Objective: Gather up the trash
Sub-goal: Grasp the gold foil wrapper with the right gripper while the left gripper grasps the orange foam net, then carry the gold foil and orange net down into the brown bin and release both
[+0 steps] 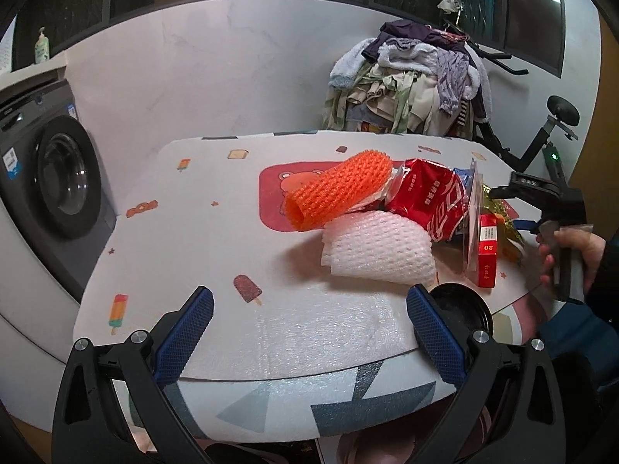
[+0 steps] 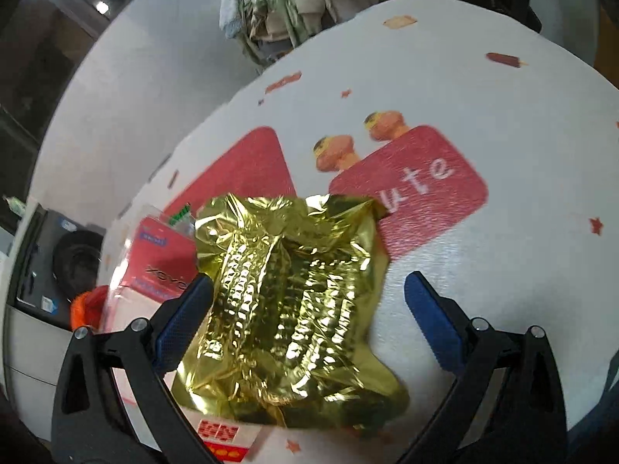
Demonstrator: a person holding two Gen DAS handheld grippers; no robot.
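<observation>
Trash sits in one heap on the surface [image 1: 185, 232], and the shiny gold wrapper [image 2: 286, 309] is a good landmark for it. Your right gripper [image 2: 309, 301] is wide open with nothing held. Its two blue pads stand on either side of the gold wrapper, one touching its left edge and one apart on the right. You seem to hold it this way so you can close on the wrapper and lift it.

The gold wrapper is crinkly and bright like foil, puffed up in bumps, and it lies flat on the cartoon cloth. It will likely squash when you squeeze.

To the left of the gold wrapper stands a red box [image 1: 488, 255] on its end, and past that a crumpled red bag [image 1: 429, 201]. Farther left lie a white foam net [image 1: 377, 249] and an orange foam net [image 1: 336, 189], touching each other. A black lid [image 1: 462, 309] sits near the front edge, just beside the white net.

Your left gripper [image 1: 309, 332] is wide open too and empty. It hangs over the front edge, well apart from the gold wrapper, likely waiting its turn. I see no bin in view.
</observation>
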